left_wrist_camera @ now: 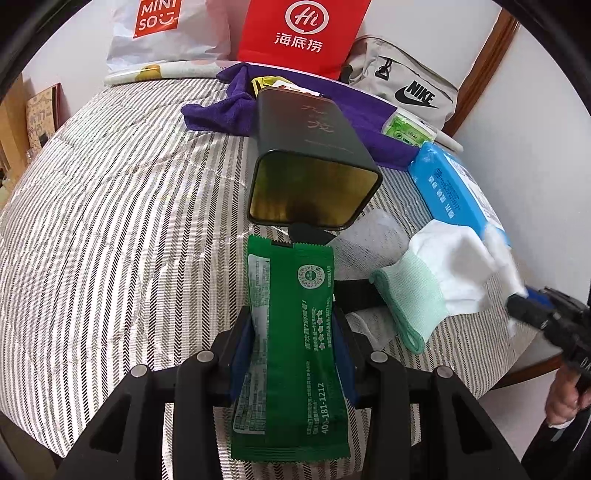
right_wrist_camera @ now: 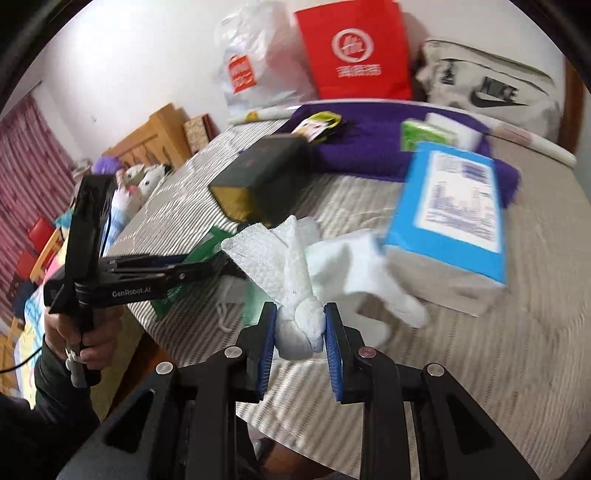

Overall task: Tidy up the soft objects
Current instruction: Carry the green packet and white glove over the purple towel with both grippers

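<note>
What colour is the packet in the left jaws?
Green packet with white print, clearest in the left wrist view.

Left tool (left_wrist_camera: 291,332) clamped on packet, right tool (right_wrist_camera: 300,332) pinching cloth

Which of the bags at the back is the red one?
The red paper bag with the round white "Hi" logo, standing in the middle. The white Miniso plastic bag is on its left, the grey Nike bag on its right.
</note>
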{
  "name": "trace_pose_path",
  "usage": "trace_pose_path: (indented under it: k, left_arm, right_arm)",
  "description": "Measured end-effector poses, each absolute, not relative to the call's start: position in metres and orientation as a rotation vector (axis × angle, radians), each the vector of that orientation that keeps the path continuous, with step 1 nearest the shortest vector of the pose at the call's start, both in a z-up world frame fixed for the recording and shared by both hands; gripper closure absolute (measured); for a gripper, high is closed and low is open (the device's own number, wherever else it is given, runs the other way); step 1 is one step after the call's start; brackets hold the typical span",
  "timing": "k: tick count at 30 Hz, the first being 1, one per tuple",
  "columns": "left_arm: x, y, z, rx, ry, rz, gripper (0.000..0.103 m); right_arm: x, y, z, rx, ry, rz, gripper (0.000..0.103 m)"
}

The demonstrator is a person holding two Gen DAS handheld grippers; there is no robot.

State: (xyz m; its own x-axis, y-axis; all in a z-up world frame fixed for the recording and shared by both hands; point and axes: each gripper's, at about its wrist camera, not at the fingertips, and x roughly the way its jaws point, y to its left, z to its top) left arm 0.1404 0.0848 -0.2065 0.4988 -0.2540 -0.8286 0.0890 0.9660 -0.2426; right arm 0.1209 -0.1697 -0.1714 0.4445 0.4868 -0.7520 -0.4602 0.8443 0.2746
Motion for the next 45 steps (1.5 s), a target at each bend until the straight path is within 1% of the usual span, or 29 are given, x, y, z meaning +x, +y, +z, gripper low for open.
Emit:
trace_pose_path:
  k: [8,17,22,28,36,45]
  left_arm:
    - [0.143,0.078,-0.206,-0.137,1.047,-0.174,0.065]
    - [0.144,0.072,-0.205,-0.106,1.058,-0.15,0.065]
    - [0.145,0.076,-0.202,-0.147,1.082,-0.163,0.065]
    - [0.141,0.079,-0.178,-0.191,1.044,-0.199,0.065]
    - [0.15,0.07,-0.145,-0.21,0.984,-0.228,0.065]
    - [0.164,0.05,-0.122,-0.178,0.949,-0.296,0.065]
  right_arm:
    - [0.114,-0.218,-0.165,0.051,0.9,0.497,0.077]
    - [0.113,-0.25,-0.195,0.094,0.963,0.43,0.077]
    - [0.114,-0.252,-0.21,0.092,0.988,0.43,0.077]
    - [0.118,-0.256,-0.226,0.11,1.02,0.435,0.077]
    - [0.12,-0.261,-0.216,0.104,1.001,0.46,0.077]
    - [0.123,-0.268,-0.18,0.094,0.914,0.537,0.077]
